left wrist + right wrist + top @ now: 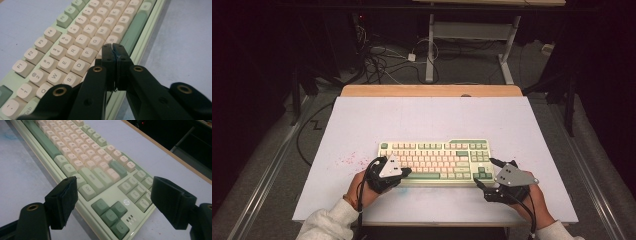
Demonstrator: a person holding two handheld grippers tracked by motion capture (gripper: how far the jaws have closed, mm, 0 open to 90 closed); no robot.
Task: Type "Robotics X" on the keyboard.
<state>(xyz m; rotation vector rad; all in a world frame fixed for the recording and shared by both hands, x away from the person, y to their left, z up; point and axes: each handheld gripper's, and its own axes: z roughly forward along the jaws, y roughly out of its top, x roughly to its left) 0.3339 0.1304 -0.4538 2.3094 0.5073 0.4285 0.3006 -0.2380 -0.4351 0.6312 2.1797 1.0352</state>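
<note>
Left claw [114, 48]: jaws shut tight, pads pressed together w/ nothing between them, tip poking down over the letter keys near the bottom row, prob right by V/B. Can't tell if it's actually touching a cap.
Right claw [113, 195]: jaws spread wide, nothing held, hovering just off the near right corner of the board.
Keyboard: pale green plastic mechanical keyboard w/ cream and darker green keycaps [434, 161], sitting flat on the white bench [432, 115], near the front edge, roughly centred.
Long axis: runs left-right across the bench, parallel to the front edge, so both hands come at it from the long near side.
Which way from claws: keys lie forward of both hands. Left one's already above the alpha block; right one looks at the arrow cluster [110, 216] and nav keys.
Nearer hand: left, imo, it's the one set up to press like a fingertip.
Next move: looks like a short straight-down poke on one key; main risk is clipping two caps at once.
</note>
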